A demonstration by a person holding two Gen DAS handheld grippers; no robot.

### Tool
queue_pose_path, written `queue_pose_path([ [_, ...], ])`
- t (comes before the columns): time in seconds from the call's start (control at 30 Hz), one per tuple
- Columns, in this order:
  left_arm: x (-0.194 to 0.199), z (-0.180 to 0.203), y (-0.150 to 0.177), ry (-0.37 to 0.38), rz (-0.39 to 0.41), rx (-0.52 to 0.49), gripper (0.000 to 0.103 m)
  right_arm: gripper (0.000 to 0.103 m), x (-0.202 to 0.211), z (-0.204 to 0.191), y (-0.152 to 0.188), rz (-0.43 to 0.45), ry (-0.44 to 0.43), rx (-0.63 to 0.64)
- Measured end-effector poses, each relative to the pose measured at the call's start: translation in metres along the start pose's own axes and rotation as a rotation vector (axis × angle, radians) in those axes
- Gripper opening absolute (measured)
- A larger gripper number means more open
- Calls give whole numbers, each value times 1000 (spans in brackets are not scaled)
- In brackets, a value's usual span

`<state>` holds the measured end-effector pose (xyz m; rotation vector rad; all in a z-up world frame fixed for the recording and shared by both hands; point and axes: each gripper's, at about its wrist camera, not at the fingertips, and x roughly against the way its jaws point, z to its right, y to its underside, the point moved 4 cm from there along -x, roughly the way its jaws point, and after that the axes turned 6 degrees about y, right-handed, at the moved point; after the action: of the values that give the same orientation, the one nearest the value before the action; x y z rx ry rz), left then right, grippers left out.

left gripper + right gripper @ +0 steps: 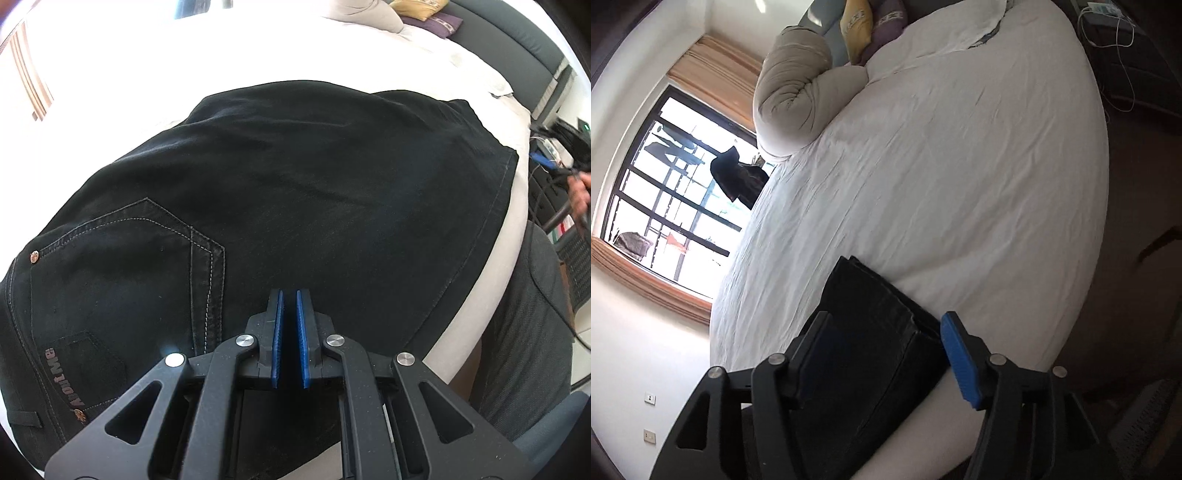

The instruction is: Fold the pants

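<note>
Black jeans [295, 192] lie folded on a white bed sheet [110, 92], with the back pocket and a brand label at the left. My left gripper [290, 295] hovers just above the jeans near their front edge; its blue pads stand a narrow gap apart with nothing between them. In the right wrist view the folded end of the jeans [871, 332] lies between the wide-open fingers of my right gripper [886, 321], near the bed's edge. The blue pad [960, 358] on the right does not touch the cloth.
A rolled beige duvet [794, 92] and yellow and purple cushions [857, 26] lie at the head of the bed. A window [665, 184] with bars is at the left. A nightstand with cables [1108, 22] stands beside the bed. The person's leg [524, 332] is at the bed's near edge.
</note>
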<state>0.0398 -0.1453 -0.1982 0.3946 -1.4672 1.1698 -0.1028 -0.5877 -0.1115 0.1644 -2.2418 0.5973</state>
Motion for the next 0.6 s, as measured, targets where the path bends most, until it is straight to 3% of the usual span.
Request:
queue_pose_path([
  [0.13, -1, 6, -1, 1, -10, -19, 7, 66, 2, 24, 27, -68, 18, -86],
  [0.23, -3, 9, -1, -1, -15, -29, 7, 65, -2, 34, 48, -110, -15, -125],
  [0.33, -3, 10, -2, -4, -17, -27, 7, 64, -18, 22, 50, -122, -38, -119],
  [0.43, -3, 9, -2, -1, -16, -18, 7, 64, -22, 32, 48, -117, -1, -179],
  [0.6, -4, 5, -2, 9, -16, -14, 7, 64, -31, 46, 50, -145, -84, -267],
])
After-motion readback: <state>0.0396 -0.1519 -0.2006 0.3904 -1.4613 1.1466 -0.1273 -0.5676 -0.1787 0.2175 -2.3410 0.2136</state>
